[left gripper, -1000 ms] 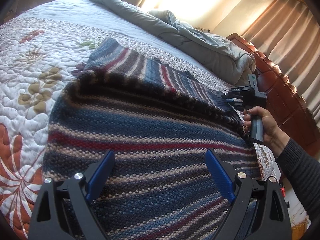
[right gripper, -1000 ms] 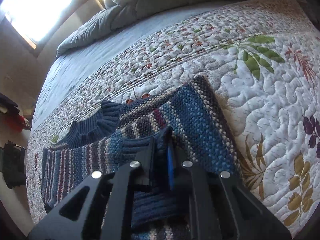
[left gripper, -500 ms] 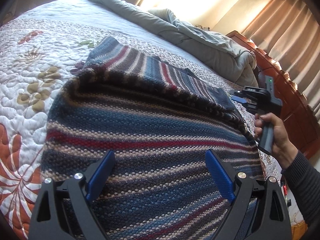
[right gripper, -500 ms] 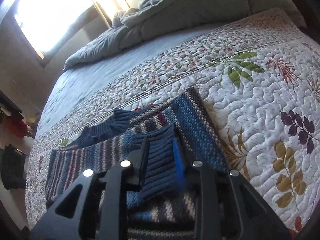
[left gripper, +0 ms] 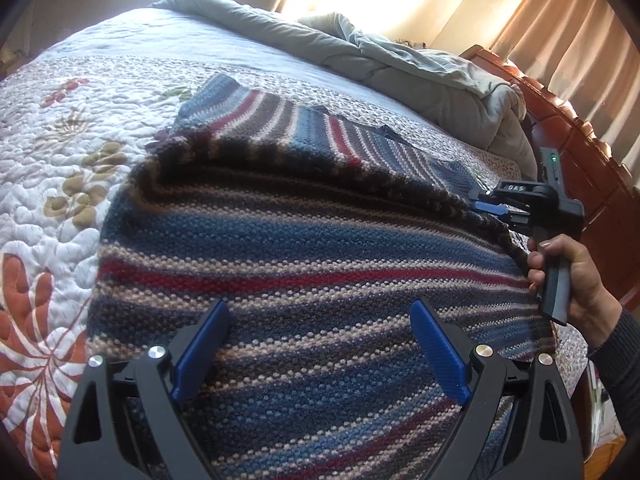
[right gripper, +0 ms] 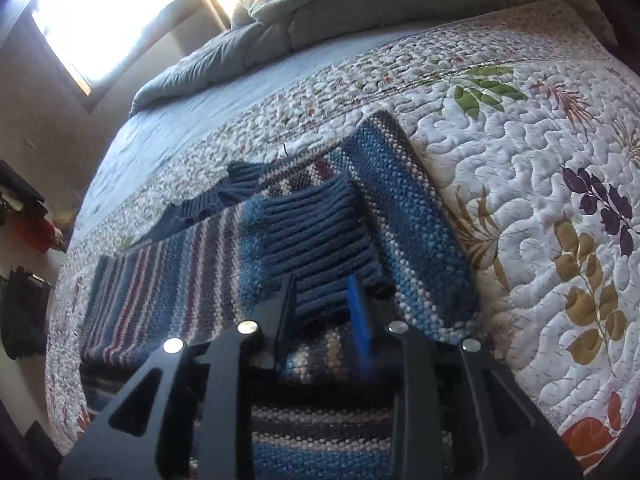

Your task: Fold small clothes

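Note:
A striped knit sweater in blue, red and grey lies on the flowered quilt, with a sleeve folded across its body. My left gripper hovers open over the near part of the sweater, nothing between its blue pads. In the right wrist view the sleeve's ribbed blue cuff lies flat on the sweater. My right gripper stands slightly open at the cuff's near end, its pads not pinching it. From the left wrist view, that right gripper, held by a hand, sits at the sweater's right edge.
A crumpled grey duvet is piled at the far end of the bed. A wooden bed frame and beige curtains run along the right side. Bare quilt stretches to the right of the sweater in the right wrist view.
My right gripper went from shut on the cuff to slightly open and drew back toward the sweater's edge. The sleeve stays on the body. The left gripper barely moved.

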The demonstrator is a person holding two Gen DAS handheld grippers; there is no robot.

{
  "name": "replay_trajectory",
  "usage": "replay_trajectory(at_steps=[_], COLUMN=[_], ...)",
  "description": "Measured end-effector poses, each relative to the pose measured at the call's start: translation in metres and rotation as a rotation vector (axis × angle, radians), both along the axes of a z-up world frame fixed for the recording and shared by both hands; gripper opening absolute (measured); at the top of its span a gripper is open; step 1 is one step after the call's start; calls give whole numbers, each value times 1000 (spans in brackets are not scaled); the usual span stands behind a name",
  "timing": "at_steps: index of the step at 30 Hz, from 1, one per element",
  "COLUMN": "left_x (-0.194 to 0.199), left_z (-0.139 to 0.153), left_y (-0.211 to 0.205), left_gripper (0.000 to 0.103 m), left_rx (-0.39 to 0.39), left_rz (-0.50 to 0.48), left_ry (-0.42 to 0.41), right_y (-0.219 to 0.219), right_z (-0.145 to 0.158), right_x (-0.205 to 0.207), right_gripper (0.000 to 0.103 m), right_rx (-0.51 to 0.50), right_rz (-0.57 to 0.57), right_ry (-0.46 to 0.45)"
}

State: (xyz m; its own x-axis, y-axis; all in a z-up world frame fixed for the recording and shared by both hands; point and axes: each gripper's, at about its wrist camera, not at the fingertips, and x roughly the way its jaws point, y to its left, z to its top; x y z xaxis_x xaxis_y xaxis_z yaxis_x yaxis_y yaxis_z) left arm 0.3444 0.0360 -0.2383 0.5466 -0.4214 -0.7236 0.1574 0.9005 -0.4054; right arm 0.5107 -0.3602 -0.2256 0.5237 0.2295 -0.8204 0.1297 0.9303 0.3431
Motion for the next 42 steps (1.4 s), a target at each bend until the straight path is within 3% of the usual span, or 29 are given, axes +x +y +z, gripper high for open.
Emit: replay_trajectory(at_steps=[2, 3, 5, 6, 8, 9, 12, 15, 18, 20, 23, 26, 33, 42], left_x=[-8, -12, -22, -28, -45, -53, -85, -119, -149, -160, -171, -174, -172, -168], left_z=[6, 9, 17, 23, 36, 40, 47, 43, 27, 14, -2, -16, -30, -45], left_y=[0, 1, 4, 8, 25, 35, 68, 87, 96, 95, 90, 87, 84, 82], left_gripper=[92, 92, 92, 92, 92, 92, 93, 93, 93, 93, 93, 93, 93, 91], left_rx=[35, 49, 81, 86, 57, 36, -51, -108, -287, -360, -403, -459, -596, -609], left_rz=[4, 7, 19, 17, 32, 45, 60, 46, -5, -16, -7, 15, 40, 76], left_ry=[0, 0, 21, 33, 37, 47, 110, 197, 306, 370, 429, 484, 602, 658], right_y=[-6, -9, -11, -13, -16, -20, -30, -45, -60, -71, -85, -94, -88, -68], right_z=[3, 7, 20, 29, 45, 53, 66, 60, 45, 32, 15, -4, -22, -29], right_x=[-8, -15, -31, -44, -76, -98, -158, -225, -277, -306, -337, -352, -359, -347], right_gripper=[27, 36, 45, 55, 76, 81, 84, 84, 85, 86, 87, 86, 68, 64], right_rx=[44, 63, 93, 121, 182, 209, 258, 327, 403, 437, 487, 552, 649, 636], right_rz=[-24, -26, -1, 15, 49, 71, 128, 147, 133, 108, 56, -1, 4, 20], right_ry=[-2, -7, -19, -24, -27, -27, -3, 64, 125, 161, 202, 241, 286, 309])
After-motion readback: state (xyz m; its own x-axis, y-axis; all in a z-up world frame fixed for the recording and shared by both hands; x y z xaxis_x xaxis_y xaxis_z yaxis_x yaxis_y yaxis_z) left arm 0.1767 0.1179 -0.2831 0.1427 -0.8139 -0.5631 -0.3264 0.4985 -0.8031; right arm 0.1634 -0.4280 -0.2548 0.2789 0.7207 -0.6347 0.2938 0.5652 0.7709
